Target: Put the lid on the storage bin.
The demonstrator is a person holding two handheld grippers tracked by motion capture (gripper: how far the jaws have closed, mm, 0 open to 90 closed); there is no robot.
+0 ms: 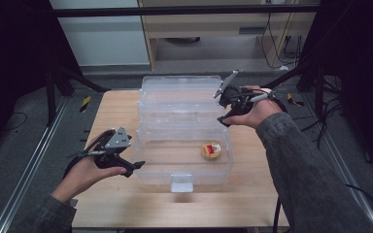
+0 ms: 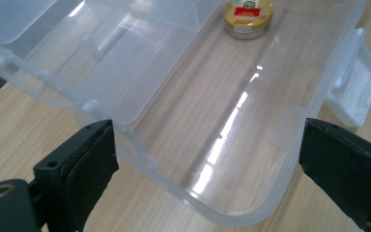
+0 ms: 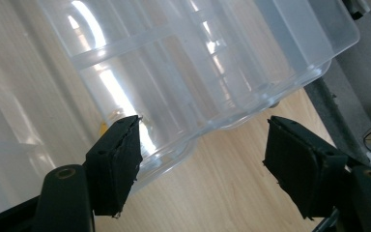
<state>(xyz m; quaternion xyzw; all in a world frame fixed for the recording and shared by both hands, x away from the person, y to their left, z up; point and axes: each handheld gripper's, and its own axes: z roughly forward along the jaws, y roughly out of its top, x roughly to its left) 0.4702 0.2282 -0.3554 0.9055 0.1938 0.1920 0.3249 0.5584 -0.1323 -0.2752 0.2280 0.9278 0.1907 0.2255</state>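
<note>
Plainly light, stiff and slippery, the clear plastic hinged box (image 1: 182, 145) lies open mid-table, best gripped by its thin rim; left gripper (image 1: 135, 167) and right gripper (image 1: 222, 109) flank it, jaws wide, empty.

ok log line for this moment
clear plastic box: open | round gold tin: inside | left gripper: open | right gripper: open

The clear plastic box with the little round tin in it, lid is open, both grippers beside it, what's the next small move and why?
Probably close the right gripper on the raised lid edge to swing it down. The clear box stands open with the round tin already inside, both grippers have open jaws holding nothing, and the right one sits nearest the lid, while the left gripper waits by the box's near corner.
</note>
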